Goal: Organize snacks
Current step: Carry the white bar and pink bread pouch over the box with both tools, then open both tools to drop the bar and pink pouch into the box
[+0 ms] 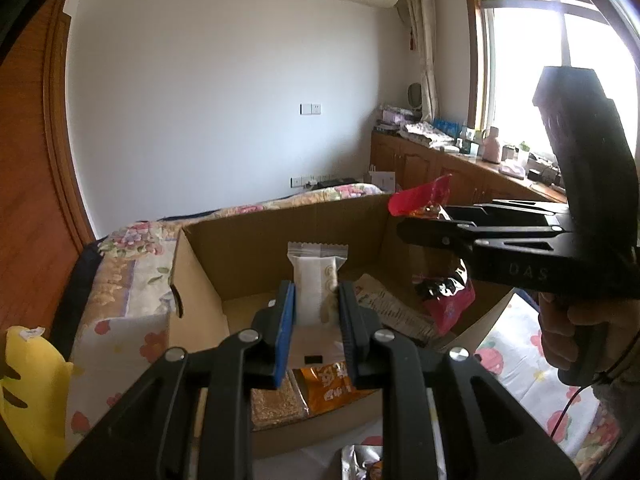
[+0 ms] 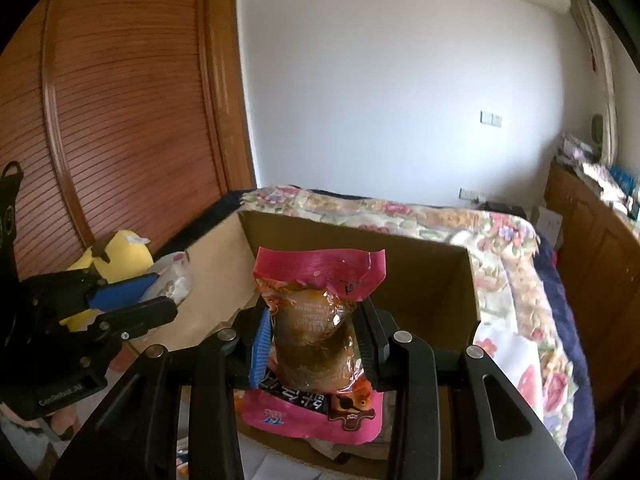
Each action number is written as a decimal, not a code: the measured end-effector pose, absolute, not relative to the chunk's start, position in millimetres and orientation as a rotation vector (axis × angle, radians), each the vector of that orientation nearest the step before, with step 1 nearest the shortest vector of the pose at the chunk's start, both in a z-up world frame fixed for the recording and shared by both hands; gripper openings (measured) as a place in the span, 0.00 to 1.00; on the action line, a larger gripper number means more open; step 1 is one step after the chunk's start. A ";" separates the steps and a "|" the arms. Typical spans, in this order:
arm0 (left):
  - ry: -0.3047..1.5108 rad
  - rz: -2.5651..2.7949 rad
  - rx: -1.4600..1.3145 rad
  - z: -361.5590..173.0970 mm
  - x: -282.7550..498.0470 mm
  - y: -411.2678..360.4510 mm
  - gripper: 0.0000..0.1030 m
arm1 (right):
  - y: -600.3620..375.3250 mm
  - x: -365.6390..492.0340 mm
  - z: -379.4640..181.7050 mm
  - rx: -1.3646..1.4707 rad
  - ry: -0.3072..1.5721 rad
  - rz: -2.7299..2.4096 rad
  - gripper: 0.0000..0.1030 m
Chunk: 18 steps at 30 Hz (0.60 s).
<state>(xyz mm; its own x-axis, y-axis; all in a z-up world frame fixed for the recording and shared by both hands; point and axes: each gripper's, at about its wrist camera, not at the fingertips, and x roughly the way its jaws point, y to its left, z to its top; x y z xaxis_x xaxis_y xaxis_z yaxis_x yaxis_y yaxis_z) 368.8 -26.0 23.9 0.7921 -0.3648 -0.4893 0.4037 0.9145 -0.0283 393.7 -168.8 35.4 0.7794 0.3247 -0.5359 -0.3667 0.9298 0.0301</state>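
Two snacks hang over the open brown cardboard box [image 1: 280,232] on the bed: the left tool [image 1: 316,300] clamps a white sealed packet [image 1: 314,280], the right tool [image 2: 312,340] a slippery pink-and-clear pouch [image 2: 316,320], which could slide free and miss.

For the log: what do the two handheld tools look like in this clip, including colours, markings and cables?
Both are black plastic with slotted linkage arms joined by round silver pivot bolts. The left tool has one blue ribbed pad and one black finger; so does the right tool. The right tool's side shows faint raised letters, and a thin black cable hangs below its grip. White lettering marks the left tool's body.
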 end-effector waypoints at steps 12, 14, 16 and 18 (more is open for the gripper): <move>0.548 -0.395 0.059 11.4 374.3 -29.1 0.45 | -161.7 397.3 -0.5 -0.160 0.662 0.341 0.47; 0.543 -0.387 0.053 13.4 370.4 -28.0 0.46 | -163.6 394.9 -0.7 -0.158 0.671 0.359 0.53; 0.540 -0.386 0.046 15.3 365.4 -26.3 0.48 | -165.4 391.9 1.1 -0.162 0.667 0.356 0.60; 0.538 -0.382 0.048 17.4 359.5 -25.6 0.48 | -168.0 390.1 5.0 -0.160 0.654 0.347 0.64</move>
<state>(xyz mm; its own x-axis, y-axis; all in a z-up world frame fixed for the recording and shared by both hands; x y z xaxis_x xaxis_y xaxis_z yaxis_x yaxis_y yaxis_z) 359.5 -25.6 17.4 0.7901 -0.3425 -0.5084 0.3673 0.9285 -0.0546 390.1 -168.0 5.0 0.7385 0.2652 -0.6199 -0.3648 0.9304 -0.0366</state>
